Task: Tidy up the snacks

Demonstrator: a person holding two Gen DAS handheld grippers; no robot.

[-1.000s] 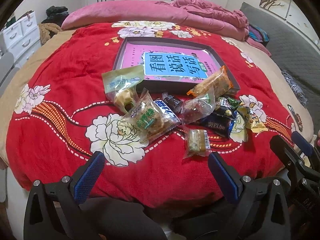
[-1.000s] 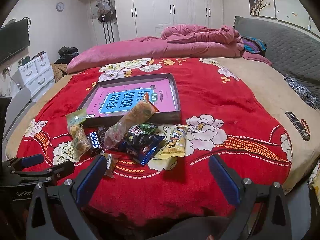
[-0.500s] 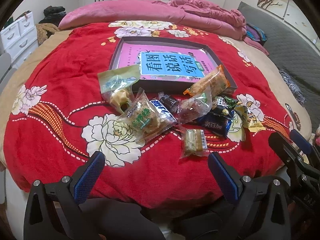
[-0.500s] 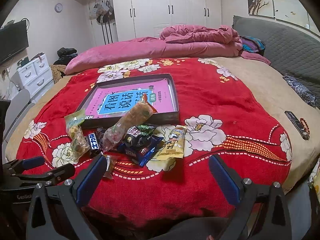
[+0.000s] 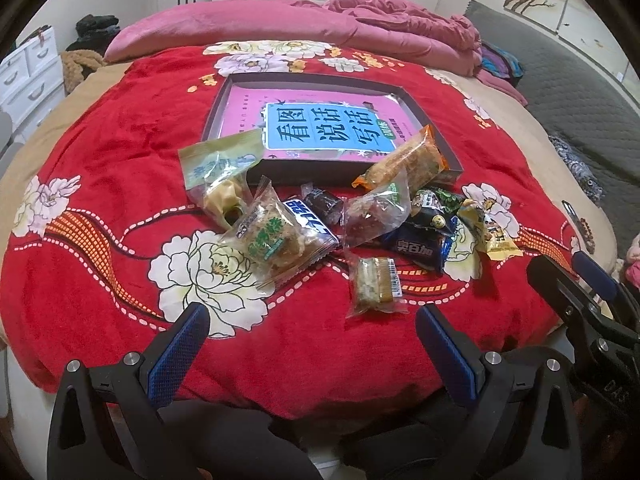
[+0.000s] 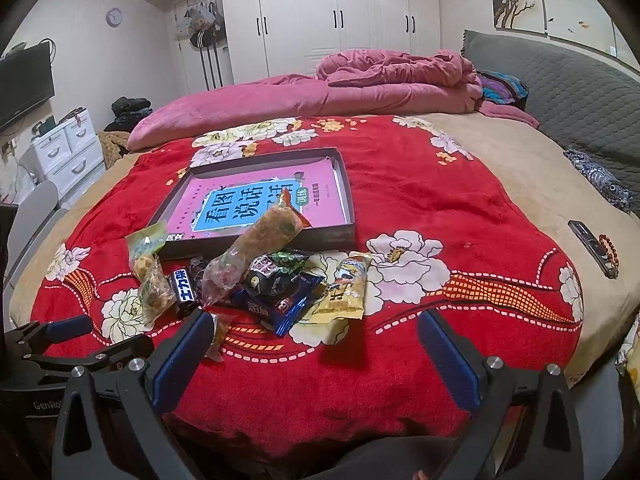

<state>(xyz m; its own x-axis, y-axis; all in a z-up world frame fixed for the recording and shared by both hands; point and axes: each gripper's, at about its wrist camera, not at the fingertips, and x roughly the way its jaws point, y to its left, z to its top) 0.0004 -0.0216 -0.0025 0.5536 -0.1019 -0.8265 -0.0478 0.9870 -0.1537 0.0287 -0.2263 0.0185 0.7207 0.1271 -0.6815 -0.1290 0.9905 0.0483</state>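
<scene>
Several wrapped snacks lie in a heap on the red flowered blanket, just in front of a shallow dark tray that holds a pink and blue book. Nearest my left gripper is a small clear pack; a green-labelled cake pack lies left of it. An orange-ended pack leans on the tray's rim. A yellow pack and a blue pack lie ahead of my right gripper. Both grippers hover open at the bed's near edge, holding nothing.
A pink quilt is piled at the bed's far end. A grey padded headboard runs along the right. A remote and a bead bracelet lie on the beige sheet at right. White drawers stand at left.
Both grippers have crept a little forward toward the snack heap, so the snacks look slightly larger. Nothing was picked up and the snacks have not moved.
</scene>
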